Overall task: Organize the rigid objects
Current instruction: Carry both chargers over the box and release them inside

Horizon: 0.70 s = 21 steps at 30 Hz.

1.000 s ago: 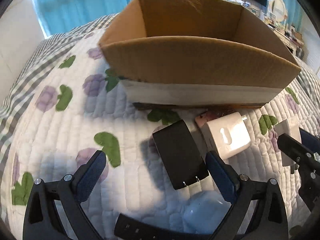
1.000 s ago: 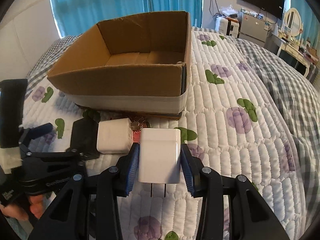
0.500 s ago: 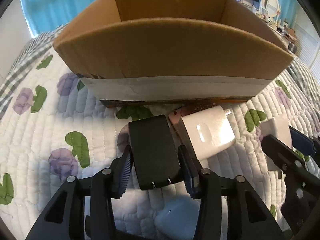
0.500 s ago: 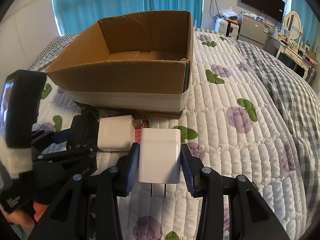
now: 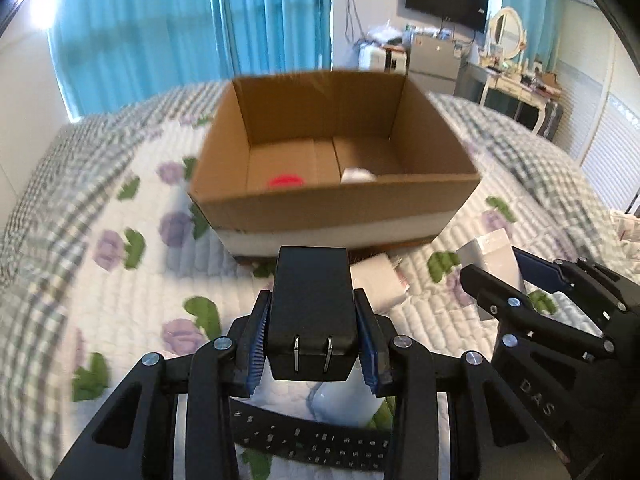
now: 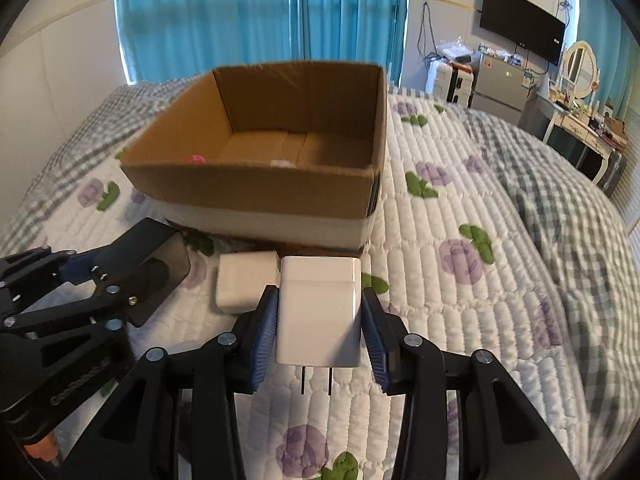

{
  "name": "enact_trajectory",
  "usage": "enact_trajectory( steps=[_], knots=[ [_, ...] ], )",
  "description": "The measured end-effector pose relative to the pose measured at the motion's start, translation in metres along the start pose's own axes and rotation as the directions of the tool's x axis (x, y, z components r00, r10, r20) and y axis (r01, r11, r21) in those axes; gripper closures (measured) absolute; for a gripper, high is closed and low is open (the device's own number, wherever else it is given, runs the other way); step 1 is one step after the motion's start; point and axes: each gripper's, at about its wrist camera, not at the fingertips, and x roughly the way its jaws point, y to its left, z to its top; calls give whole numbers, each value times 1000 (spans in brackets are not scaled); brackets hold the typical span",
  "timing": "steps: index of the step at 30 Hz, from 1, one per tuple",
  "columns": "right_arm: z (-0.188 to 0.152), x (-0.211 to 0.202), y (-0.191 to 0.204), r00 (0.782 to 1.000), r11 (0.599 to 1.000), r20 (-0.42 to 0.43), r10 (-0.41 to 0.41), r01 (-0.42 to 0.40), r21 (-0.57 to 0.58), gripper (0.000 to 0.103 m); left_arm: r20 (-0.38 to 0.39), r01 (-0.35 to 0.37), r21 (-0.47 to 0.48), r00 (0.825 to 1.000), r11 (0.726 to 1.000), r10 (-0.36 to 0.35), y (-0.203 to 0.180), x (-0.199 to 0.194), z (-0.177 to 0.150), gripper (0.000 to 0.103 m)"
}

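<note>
Left wrist view: the left tool (image 5: 314, 344) clamps a matte black charger (image 5: 313, 312) by its flat sides, prongs facing back, likely so it drops cleanly. Beyond it, a white charger block (image 5: 378, 282) lies on the quilted bed (image 5: 120, 304), and farther ahead sits the open cardboard box (image 5: 336, 204). The right tool (image 6: 319, 338) likewise grips a glossy white charger (image 6: 319, 316), short of the box.

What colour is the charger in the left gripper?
Black charger, two metal prongs facing the camera; clearest in the left wrist view, clamped in the left gripper.
</note>
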Motion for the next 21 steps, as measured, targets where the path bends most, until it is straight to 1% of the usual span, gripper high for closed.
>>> enact_trajectory(
  steps=[1, 6, 8, 11, 13, 17, 19, 21],
  knots=[
    [2, -5, 1, 1000, 1000, 8, 0, 0, -1, 63, 10, 0, 1, 1000, 1000, 0, -11, -5, 0, 64],
    [22, -39, 7, 998, 1000, 67, 0, 1, -12, 63, 77, -1, 4, 997, 1000, 1, -6, -30, 15, 64],
    [34, -51, 8, 996, 1000, 89, 7, -5, -19, 63, 107, 3, -1, 994, 1000, -2, -5, -44, 24, 64],
    [59, -69, 11, 991, 999, 135, -4, 10, -42, 63, 139, 9, -13, 990, 1000, -7, 2, -53, 40, 64],
    [75, -77, 12, 987, 999, 160, 0, 9, -51, 63, 155, 1, -11, 988, 1000, 1, 6, -54, 50, 64],
    [108, -78, 13, 982, 997, 188, 5, 9, -74, 63, 188, -28, -2, 982, 1000, 28, 12, -48, 77, 64],
    [124, -71, 14, 982, 996, 190, 4, 13, -84, 63, 196, -30, -3, 980, 1000, 30, 15, -39, 91, 64],
    [140, -53, 14, 983, 996, 181, -7, 23, -86, 63, 205, -36, 1, 978, 999, 35, 17, -30, 102, 64]
  ],
)
